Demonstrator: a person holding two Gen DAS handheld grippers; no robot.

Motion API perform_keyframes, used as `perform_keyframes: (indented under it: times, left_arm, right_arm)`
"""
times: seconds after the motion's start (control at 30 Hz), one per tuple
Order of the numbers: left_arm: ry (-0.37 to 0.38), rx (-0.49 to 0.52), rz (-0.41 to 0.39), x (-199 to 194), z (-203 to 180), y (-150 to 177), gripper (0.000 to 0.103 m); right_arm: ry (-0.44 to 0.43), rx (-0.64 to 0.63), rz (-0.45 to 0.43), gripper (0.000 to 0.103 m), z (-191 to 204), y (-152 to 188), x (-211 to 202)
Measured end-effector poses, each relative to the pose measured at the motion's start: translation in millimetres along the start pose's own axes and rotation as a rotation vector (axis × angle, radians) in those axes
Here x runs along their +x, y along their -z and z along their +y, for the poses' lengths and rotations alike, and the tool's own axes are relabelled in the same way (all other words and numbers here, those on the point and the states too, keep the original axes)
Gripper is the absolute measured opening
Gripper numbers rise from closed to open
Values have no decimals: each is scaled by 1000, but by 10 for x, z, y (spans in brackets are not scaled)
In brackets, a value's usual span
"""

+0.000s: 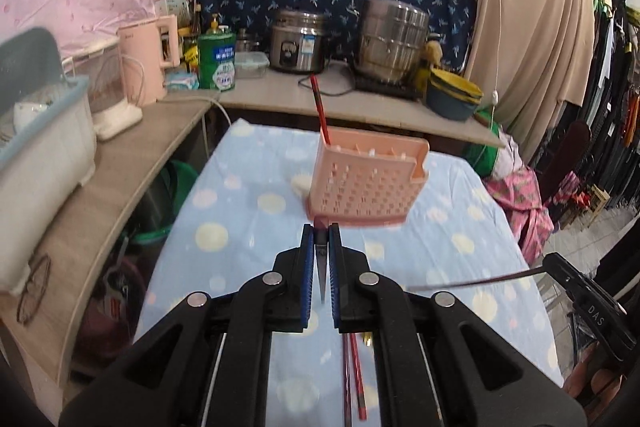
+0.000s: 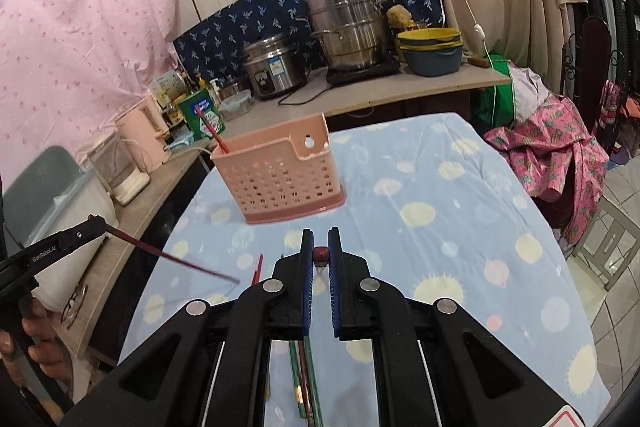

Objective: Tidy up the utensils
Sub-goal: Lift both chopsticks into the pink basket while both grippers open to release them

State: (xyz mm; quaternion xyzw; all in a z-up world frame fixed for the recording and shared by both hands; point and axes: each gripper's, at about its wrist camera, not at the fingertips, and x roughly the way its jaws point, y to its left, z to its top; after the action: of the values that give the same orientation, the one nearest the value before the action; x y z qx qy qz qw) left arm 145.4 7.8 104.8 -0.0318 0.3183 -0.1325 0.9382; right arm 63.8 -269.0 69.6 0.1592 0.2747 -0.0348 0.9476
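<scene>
A pink perforated utensil basket stands on the blue spotted tablecloth, and one red chopstick leans in its left corner. My left gripper is shut on a dark chopstick, held above the cloth short of the basket. My right gripper is shut on another chopstick, whose red end shows between the pads and whose thin shaft sticks out sideways. Several loose chopsticks lie on the cloth beneath the grippers.
A counter behind the table holds a rice cooker, a steel steamer pot, stacked bowls, a green canister and a pink kettle. A dish rack stands on the left shelf. A chair with pink cloth is to the right.
</scene>
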Motion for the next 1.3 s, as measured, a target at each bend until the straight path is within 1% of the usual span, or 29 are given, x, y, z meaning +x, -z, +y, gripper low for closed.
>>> perform_keyframes:
  times: [0.23,0.4,0.57,0.7,0.87,0.93,1.0,1.13,1.3]
  left_arm:
    - [41,-14,-62,99,-60,-513,7]
    - [64,-21,-142,59,-137,-891,7]
    - [61,-28,-230,47,-200,-1260,7]
    - [53,-37,-285,86,-216,-1478,7]
    - [44,-42,-323,211,-215,-1637,7]
    - [38,-40,-311,337,-211,-1656,7]
    - [34,-42,-283,467,-184,-1620,7]
    - [18,-38,-209,780,-129,-1475,7]
    - [12,-61,-127,1095,-16,-1329,7]
  right_arm:
    - [-39,41,-63,7,2,-443,169]
    - [-63,75,-157,7,40,-821,228]
    - [-85,111,-265,7,109,-1201,284]
    - [-104,147,-353,7,159,-1446,338]
    - [-120,187,-416,7,208,-1639,497]
    - [-115,184,-402,7,240,-1683,633]
    - [-102,171,-366,7,266,-1693,825]
    - [-75,139,-273,7,294,-1565,1163]
    - [-55,132,-194,7,273,-1369,1449]
